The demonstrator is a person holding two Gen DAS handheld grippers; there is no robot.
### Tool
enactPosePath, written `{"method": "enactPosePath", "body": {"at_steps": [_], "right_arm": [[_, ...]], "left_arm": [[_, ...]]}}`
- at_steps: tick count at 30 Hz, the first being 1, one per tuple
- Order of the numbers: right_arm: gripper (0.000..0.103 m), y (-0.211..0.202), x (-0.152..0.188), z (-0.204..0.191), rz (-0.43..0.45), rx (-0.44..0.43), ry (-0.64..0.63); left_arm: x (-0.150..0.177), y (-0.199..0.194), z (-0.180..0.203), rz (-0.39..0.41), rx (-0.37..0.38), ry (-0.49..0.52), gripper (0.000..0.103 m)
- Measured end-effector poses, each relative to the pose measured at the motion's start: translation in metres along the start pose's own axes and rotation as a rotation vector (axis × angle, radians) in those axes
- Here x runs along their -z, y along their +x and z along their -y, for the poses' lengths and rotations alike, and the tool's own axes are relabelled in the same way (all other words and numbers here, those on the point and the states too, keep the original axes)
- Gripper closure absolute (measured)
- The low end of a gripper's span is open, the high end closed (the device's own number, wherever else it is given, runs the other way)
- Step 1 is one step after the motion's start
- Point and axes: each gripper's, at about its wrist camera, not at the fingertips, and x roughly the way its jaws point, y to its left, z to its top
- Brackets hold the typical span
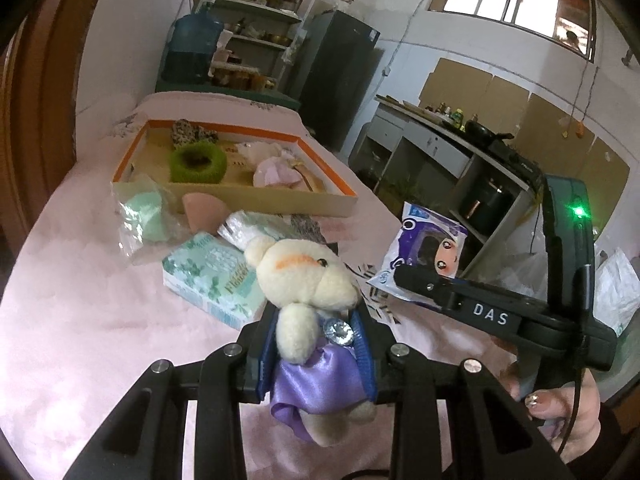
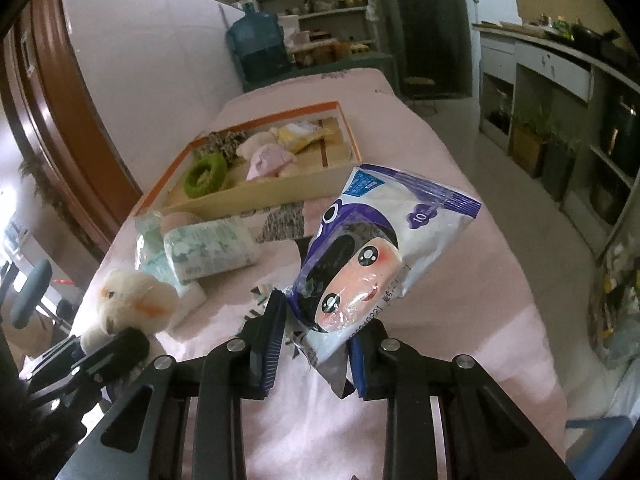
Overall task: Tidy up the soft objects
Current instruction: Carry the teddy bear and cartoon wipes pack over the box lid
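A cream plush bear in a purple satin skirt hangs above the pink cloth, with my left gripper shut on its body. My right gripper is shut on the lower end of a purple-and-white tissue pack with a cartoon face, lifted off the cloth. In the left wrist view that tissue pack and the right gripper show at the right. The bear appears at the lower left of the right wrist view. An orange-rimmed box farther back holds a green ring and a pink soft item.
Before the box lie a green floral tissue pack, a bagged green item, a peach sponge and a wrapped roll. The table edge drops off at the right toward a floor and kitchen counter. A hand grips the right tool.
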Motion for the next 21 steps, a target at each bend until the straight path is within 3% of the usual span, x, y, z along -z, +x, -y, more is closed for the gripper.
{"method": "enactPosePath", "body": {"at_steps": [21], "right_arm": [[0.074,-0.009,-0.059,-0.033,0.104,-0.022,-0.161]], "left_arm": [[-0.066,-0.01,-0.029,0.112,-0.069,-0.009,0.069]]}}
